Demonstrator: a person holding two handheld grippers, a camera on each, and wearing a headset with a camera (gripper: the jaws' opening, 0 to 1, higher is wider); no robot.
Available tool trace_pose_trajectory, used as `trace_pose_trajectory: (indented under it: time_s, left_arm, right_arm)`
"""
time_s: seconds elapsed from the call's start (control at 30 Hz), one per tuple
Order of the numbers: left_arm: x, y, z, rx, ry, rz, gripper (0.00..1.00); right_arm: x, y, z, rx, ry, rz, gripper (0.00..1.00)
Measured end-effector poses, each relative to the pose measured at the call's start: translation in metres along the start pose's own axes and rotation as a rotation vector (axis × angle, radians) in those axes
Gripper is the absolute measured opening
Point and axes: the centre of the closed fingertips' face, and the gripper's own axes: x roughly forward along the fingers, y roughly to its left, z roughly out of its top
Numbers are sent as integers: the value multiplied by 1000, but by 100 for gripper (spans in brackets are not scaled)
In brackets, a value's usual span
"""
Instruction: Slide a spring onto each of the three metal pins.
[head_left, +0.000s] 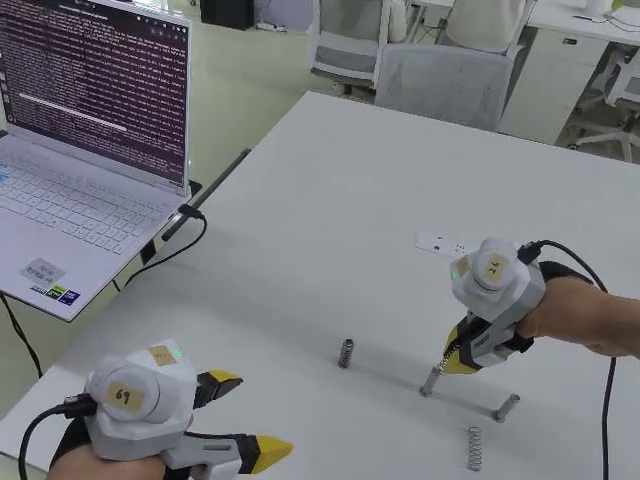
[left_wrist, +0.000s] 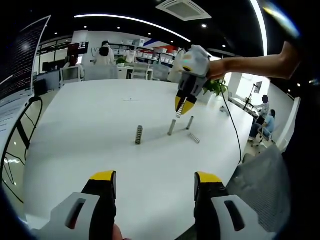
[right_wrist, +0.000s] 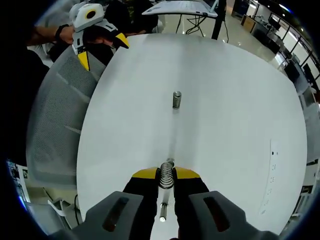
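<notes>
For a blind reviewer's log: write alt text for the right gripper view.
The right gripper pinches a spring over a metal pin on the white table. Beyond stands a spring-fitted pin; the left gripper shows upper left.

White table (head_left: 330, 190), open laptop (head_left: 85, 130), office chairs (head_left: 440, 75)

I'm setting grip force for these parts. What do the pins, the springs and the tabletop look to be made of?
The bare pin: grey metal with a dull sheen, likely steel. The loose spring and the held spring: thin coiled wire with silvery glints, probably steel too. The table: smooth matt white surface, perhaps laminate; the look leaves it open.
</notes>
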Motion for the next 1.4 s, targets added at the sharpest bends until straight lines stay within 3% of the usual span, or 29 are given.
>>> trace_pose_trajectory:
  time_s: [0.87, 1.4]
  left_arm:
    - [-5, 8, -1, -24, -1, 22, 56]
    - [-3, 10, 2, -24, -3, 24, 57]
  right_arm:
    - [19, -7, -4, -47, 60, 16, 9]
    - [39, -7, -8, -93, 119, 35, 9]
